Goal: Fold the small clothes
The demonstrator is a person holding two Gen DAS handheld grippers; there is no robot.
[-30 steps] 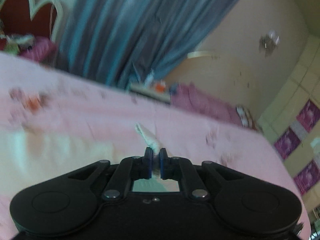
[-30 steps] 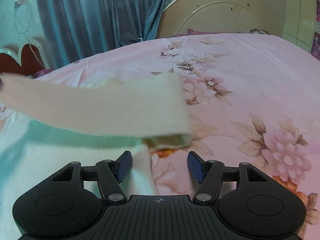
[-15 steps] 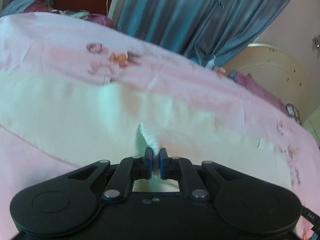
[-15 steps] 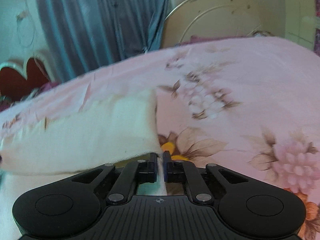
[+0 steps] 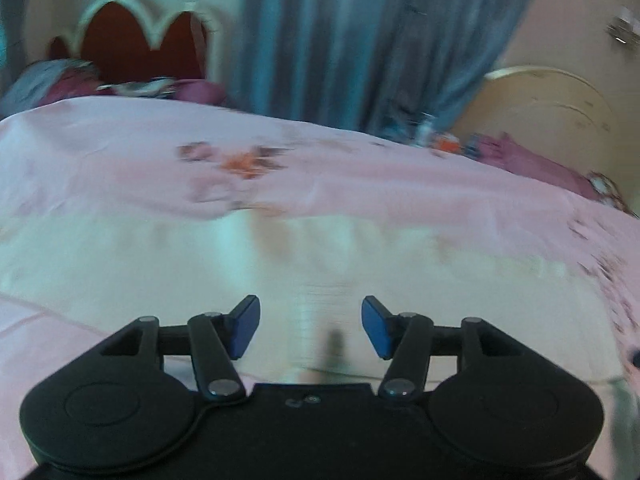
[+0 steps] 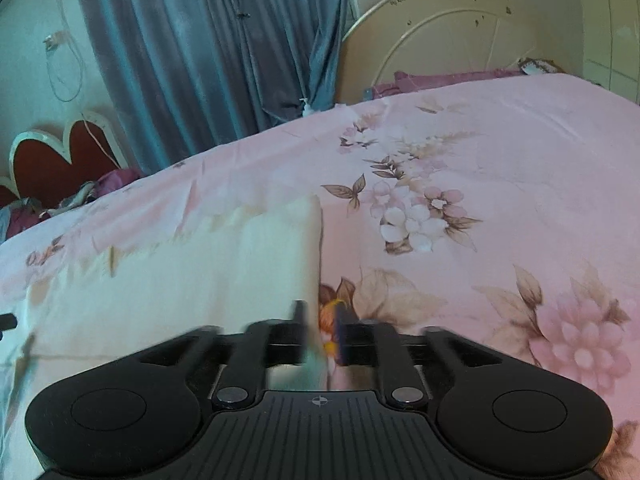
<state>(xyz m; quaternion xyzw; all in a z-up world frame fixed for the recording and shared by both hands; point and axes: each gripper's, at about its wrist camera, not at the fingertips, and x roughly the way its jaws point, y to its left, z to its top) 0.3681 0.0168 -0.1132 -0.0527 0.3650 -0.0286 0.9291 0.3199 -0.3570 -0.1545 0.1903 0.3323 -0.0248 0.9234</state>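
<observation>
A cream garment lies flat on the pink floral bedspread, its long axis running left to right across both views. In the left wrist view it spans nearly the whole width of the bed, its far edge blurred; which end is which cannot be told. The left gripper hovers over the near part of it, jaws opening, blue pads well apart with only flat cloth seen past them — nothing pinched. In the right wrist view the garment ends in a straight right-hand edge that runs away from the camera. The right gripper sits at the near end of that edge, blurred, jaws opening — the edge lies between the pads, no longer gripped. No writing can be read.
</observation>
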